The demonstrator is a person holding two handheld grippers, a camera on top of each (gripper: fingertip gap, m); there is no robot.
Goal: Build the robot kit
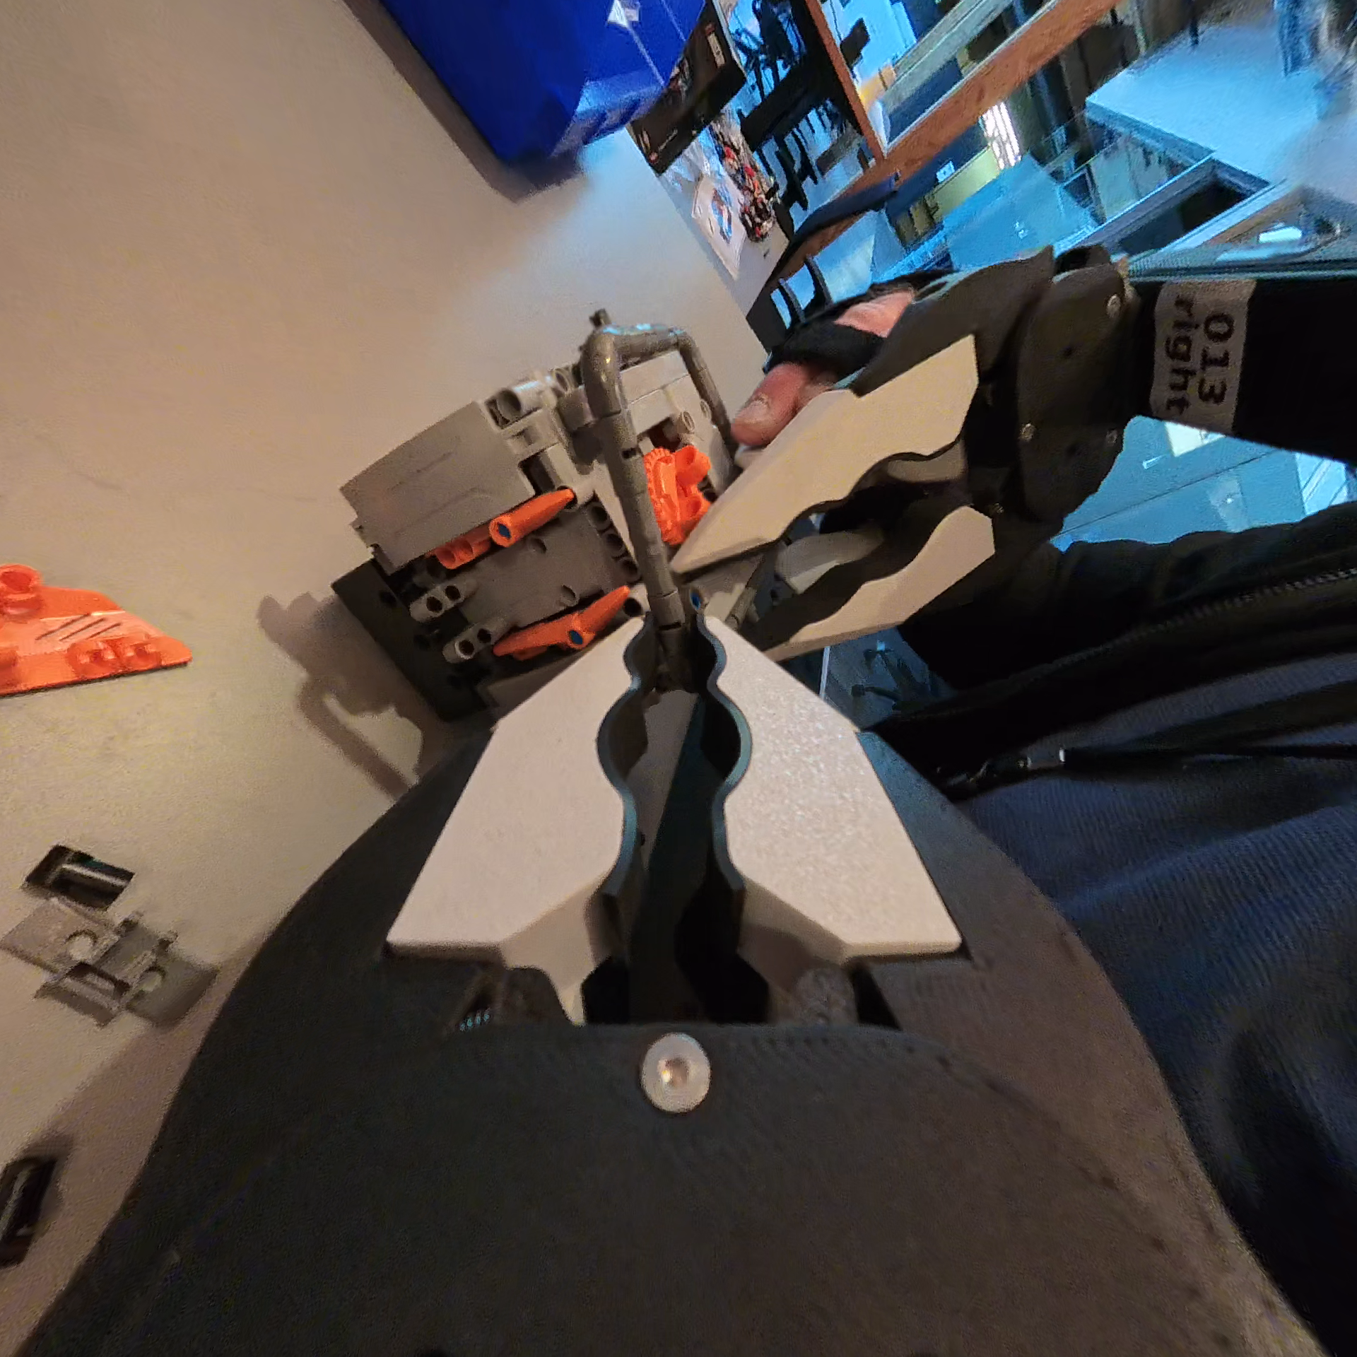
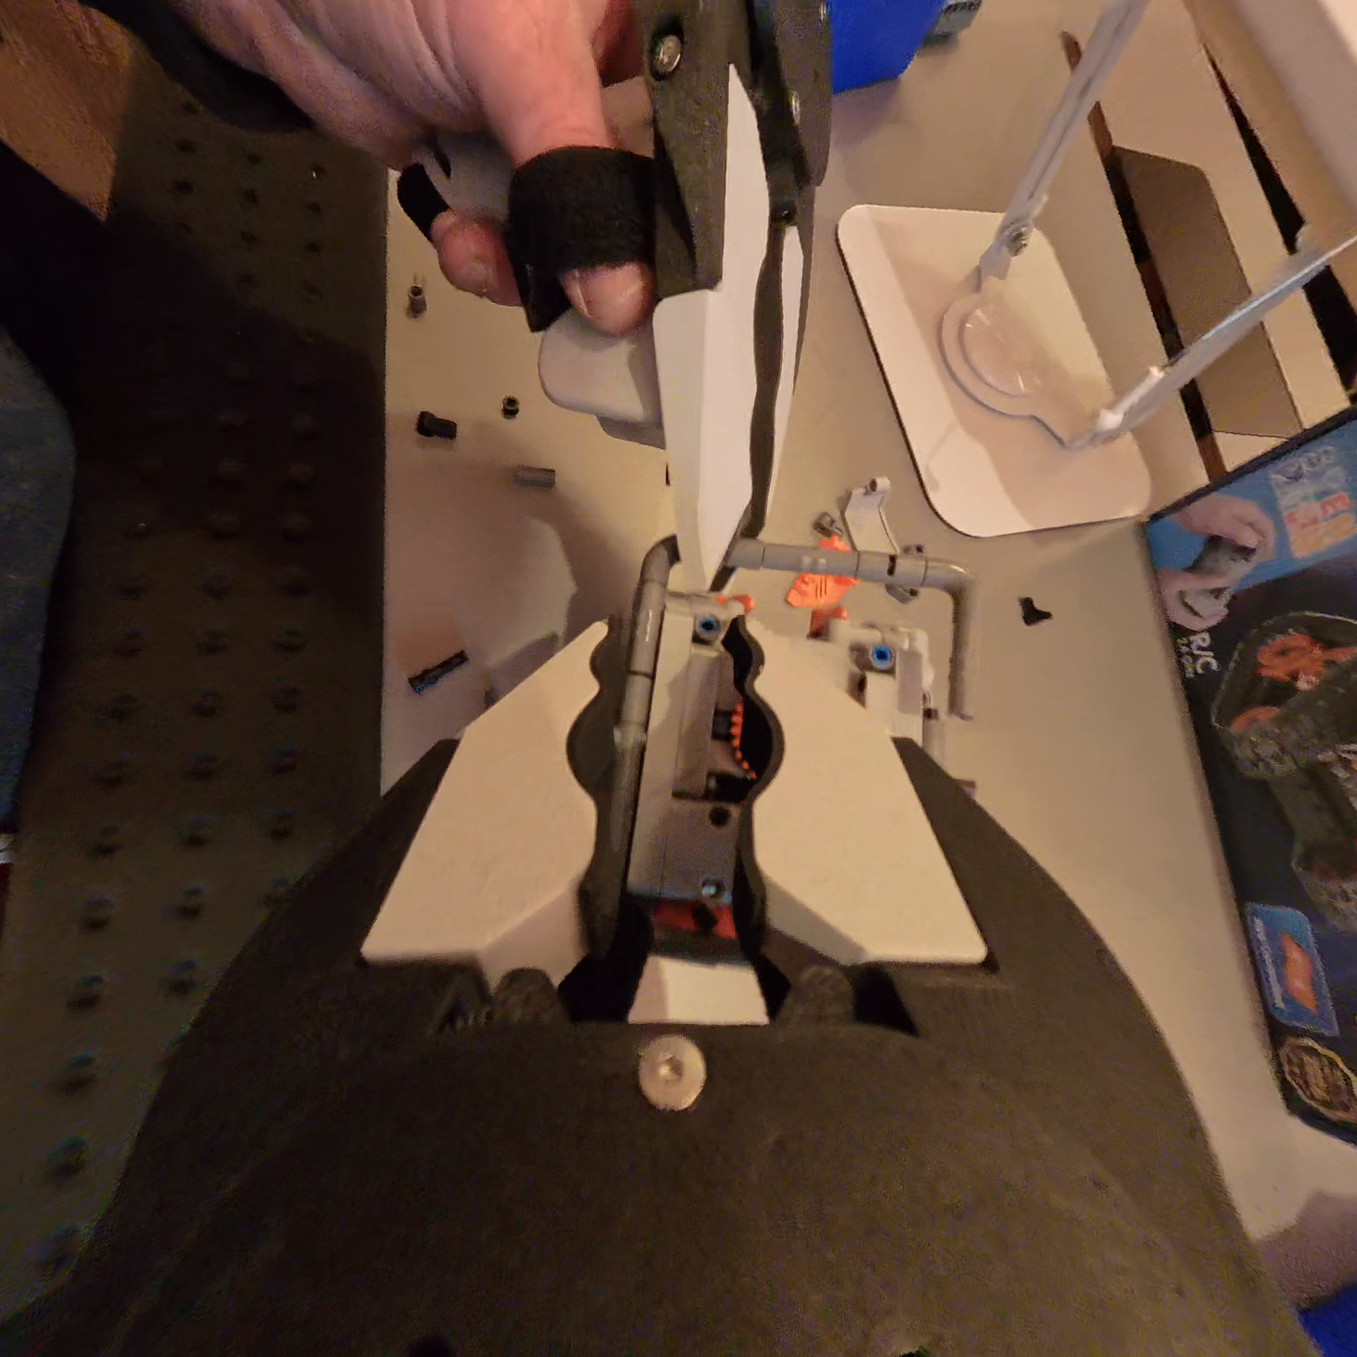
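Left gripper (image 1: 672, 646): fingers clamped on the near end of the grey bar frame (image 1: 624, 455).
Right gripper (image 2: 679, 742): fingers closed around the grey and orange brick model (image 2: 683, 808), gripping its block.
Model place: on the beige table (image 1: 183, 294), middle of the scene, between both grippers.
Doing it well: judged, the right holds the block steady while the left keeps its pinch square on the thin bar.
Long axis: the clamped bar runs away from the left gripper, far end bending over the model.
Nearby: orange panel (image 1: 73, 631) lies well apart on the left.

Orange panel (image 1: 73, 639) cut by left edge; tiny dark bits (image 2: 437, 426) perhaps pins.
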